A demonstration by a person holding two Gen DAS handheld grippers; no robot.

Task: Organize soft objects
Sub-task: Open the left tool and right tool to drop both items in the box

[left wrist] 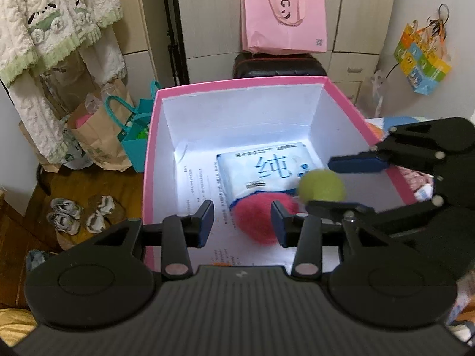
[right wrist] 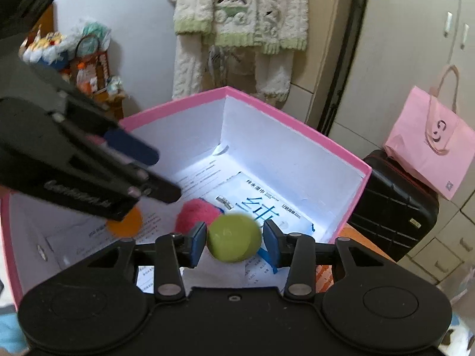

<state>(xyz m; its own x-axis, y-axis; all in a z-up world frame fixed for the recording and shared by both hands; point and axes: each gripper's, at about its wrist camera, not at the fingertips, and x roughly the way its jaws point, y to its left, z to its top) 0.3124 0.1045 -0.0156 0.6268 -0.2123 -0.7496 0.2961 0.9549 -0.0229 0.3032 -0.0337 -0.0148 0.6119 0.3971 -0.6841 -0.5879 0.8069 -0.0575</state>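
Pink box (left wrist: 154,136) already holds wipes pack (left wrist: 261,172) and pink ball (left wrist: 261,219), mid-frame; green ball (right wrist: 234,237) sits between my right gripper (right wrist: 234,238) jaws, spread, apparently releasing; left gripper (left wrist: 242,222) jaws spread, empty.

Cream wardrobe (left wrist: 341,14), wooden floor (left wrist: 89,184), white wall (right wrist: 118,14), fleece robe (right wrist: 237,29) hanging

The pink box (left wrist: 151,148) carries the things. On its white floor lie printed sheets (left wrist: 196,184); a wipes pack (left wrist: 261,172) sits on them toward twelve o'clock, a fuzzy pink ball (left wrist: 255,219) touches it at six, and an orange disc (right wrist: 130,224) lies at nine.
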